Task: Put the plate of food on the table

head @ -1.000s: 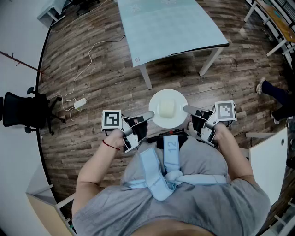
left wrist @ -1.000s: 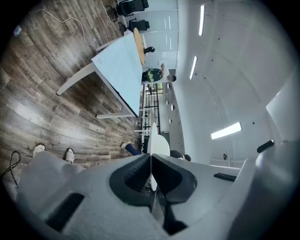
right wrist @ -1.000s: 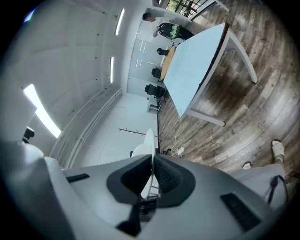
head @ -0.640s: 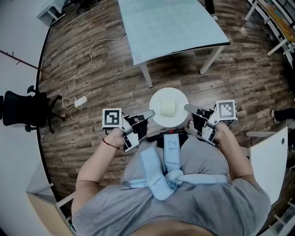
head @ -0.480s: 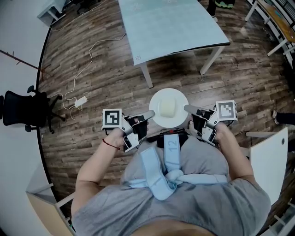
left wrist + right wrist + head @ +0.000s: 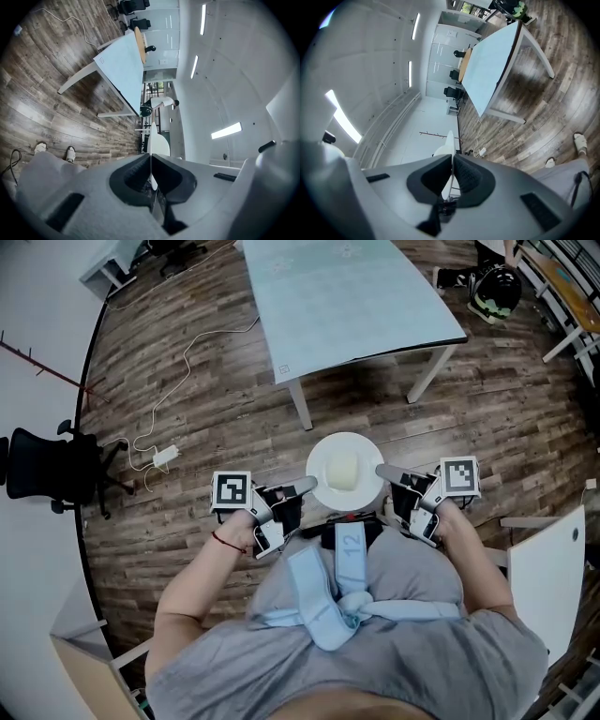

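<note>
A round white plate (image 6: 322, 489) with a pale block of food (image 6: 343, 470) on it hangs in front of the person's waist, above the wooden floor. My left gripper (image 6: 311, 485) is shut on the plate's left rim, and my right gripper (image 6: 379, 471) is shut on its right rim. In the left gripper view the plate (image 6: 157, 142) shows edge-on, its rim clamped between the jaws. The right gripper view shows the same plate (image 6: 446, 144) edge-on between that gripper's jaws. The pale green table (image 6: 347, 292) stands ahead, some way beyond the plate.
White table legs (image 6: 300, 403) reach down toward me. A white cable with a power adapter (image 6: 165, 457) lies on the floor at left, near a black office chair (image 6: 42, 473). A white board (image 6: 540, 582) stands at right. A person (image 6: 492, 282) stands past the table's far right corner.
The plate and both grippers have shifted slightly toward the table. A person has come into view at the top right.
</note>
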Motion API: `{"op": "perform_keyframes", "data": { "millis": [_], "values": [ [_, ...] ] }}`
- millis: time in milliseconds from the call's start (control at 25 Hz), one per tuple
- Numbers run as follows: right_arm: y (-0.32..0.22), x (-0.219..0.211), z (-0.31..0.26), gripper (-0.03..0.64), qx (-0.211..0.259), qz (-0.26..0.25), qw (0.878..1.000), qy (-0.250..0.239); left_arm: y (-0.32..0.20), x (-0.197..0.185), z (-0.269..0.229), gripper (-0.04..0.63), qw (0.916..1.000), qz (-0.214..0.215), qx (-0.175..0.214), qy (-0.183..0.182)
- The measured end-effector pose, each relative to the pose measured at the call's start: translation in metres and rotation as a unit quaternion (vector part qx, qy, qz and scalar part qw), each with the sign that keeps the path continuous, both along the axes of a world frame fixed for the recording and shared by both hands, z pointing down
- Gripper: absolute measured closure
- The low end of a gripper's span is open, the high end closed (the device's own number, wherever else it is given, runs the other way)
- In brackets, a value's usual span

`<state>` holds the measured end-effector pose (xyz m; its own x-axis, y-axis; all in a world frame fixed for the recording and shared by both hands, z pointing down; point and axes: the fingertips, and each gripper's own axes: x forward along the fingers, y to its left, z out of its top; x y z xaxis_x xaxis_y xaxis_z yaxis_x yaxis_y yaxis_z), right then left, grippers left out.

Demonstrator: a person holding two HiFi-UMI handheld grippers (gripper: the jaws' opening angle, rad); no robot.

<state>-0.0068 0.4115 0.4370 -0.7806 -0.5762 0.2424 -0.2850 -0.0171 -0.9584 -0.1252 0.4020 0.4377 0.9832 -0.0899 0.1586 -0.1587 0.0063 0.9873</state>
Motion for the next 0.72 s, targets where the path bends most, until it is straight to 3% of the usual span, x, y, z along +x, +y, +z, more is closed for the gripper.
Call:
{"op": "perform_keyframes", "data": {
  "millis": [720],
  "values": [
    [-0.013, -0.022, 0.008, 0.578, -0.014, -0.001, 1.000, 0.017, -0.012, -0.025, 0.004, 0.569, 0.9999, 0.003, -0.014, -0.003]
  ]
}}
